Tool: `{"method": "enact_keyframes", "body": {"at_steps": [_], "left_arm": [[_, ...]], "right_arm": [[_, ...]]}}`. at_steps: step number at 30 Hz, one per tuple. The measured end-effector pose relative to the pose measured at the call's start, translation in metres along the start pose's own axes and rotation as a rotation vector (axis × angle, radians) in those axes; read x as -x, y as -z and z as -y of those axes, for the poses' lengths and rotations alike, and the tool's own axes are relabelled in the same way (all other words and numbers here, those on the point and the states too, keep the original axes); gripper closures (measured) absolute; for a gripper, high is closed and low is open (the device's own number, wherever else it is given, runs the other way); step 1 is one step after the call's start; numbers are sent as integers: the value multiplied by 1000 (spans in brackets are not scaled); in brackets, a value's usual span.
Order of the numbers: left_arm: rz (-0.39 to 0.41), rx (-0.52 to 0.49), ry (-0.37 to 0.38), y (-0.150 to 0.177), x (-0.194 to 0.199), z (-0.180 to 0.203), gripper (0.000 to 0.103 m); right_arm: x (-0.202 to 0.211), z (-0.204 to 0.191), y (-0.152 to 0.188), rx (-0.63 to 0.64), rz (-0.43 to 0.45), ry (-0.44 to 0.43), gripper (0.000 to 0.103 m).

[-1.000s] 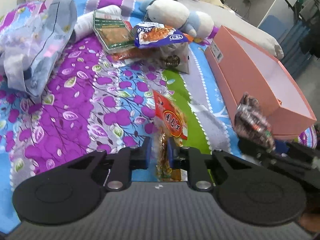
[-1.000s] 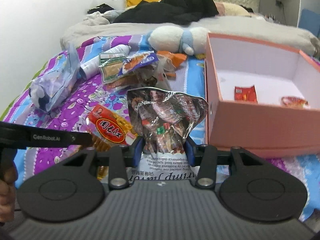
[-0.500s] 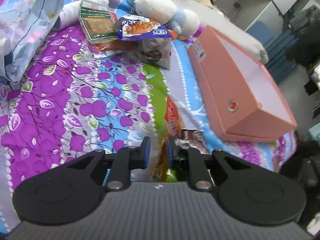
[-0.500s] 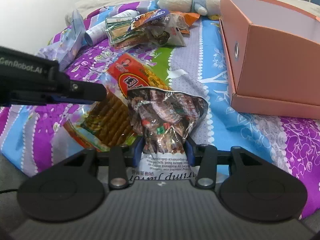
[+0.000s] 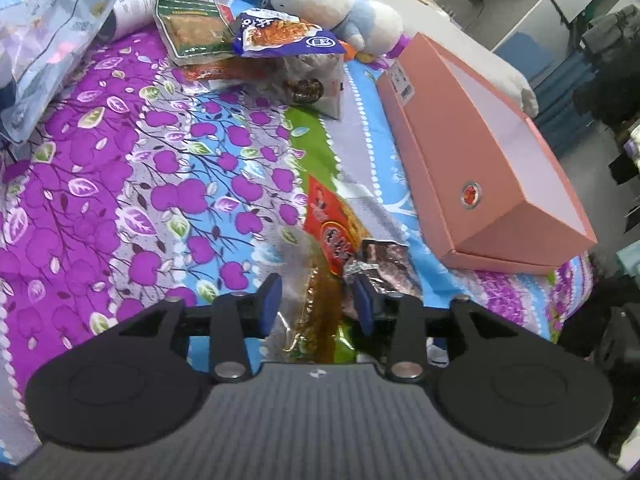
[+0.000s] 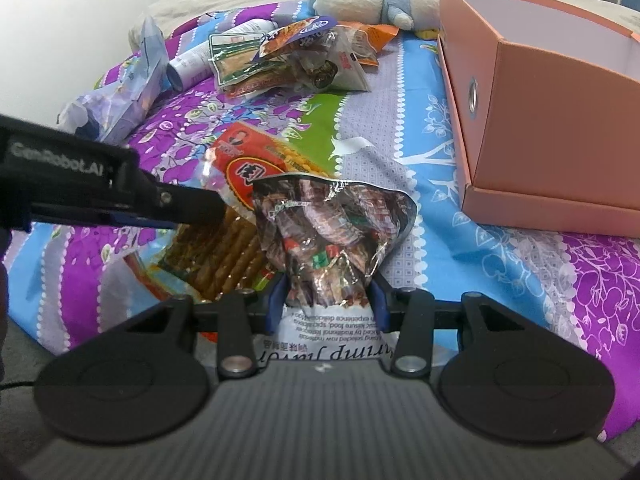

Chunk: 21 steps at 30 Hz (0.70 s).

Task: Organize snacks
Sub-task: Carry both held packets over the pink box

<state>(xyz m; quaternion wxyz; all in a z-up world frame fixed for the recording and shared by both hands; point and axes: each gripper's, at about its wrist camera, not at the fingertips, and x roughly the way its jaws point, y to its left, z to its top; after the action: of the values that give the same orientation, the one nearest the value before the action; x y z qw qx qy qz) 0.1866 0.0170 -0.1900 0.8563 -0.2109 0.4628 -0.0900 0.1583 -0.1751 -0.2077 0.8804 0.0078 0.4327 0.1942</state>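
Observation:
A red pack of biscuit sticks [image 5: 335,240] lies on the flowered bedspread between the pads of my left gripper [image 5: 316,302]. Its jaws are opening and the pads stand clear of the pack. In the right wrist view the same pack [image 6: 244,168] rests under the left gripper [image 6: 206,210], which reaches in from the left. My right gripper [image 6: 326,302] is shut on the lower part of a crinkled shrimp snack bag [image 6: 328,232], held upright just above the bed. That bag's top [image 5: 386,264] shows beside the red pack. The pink box [image 6: 560,128] stands open at the right.
A heap of snack packs [image 5: 256,40] lies further up the bed, with a white and blue plush toy [image 5: 320,0] behind it and a pale plastic bag [image 5: 48,40] at the left. The pink box's long wall [image 5: 424,152] runs along the right. The bed's edge is close below.
The left jaws have spread apart and let go of the red pack, which now lies on the bedspread. The right gripper sank towards the bed with the shrimp bag still in it.

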Motion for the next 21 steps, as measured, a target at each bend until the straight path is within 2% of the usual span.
{"method": "enact_keyframes", "body": {"at_steps": [7, 9, 14, 21], "left_arm": [[-27, -39, -71, 5, -9, 4, 61], [-41, -52, -92, 7, -12, 4, 69], [-24, -99, -116, 10, -8, 17, 74], [4, -158, -133, 6, 7, 43, 88]], "right_arm": [[0, 1, 0, -8, 2, -2, 58], [1, 2, 0, -12, 3, -5, 58], [4, 4, -3, -28, 6, -5, 57], [21, 10, -15, -58, 44, 14, 57]]}}
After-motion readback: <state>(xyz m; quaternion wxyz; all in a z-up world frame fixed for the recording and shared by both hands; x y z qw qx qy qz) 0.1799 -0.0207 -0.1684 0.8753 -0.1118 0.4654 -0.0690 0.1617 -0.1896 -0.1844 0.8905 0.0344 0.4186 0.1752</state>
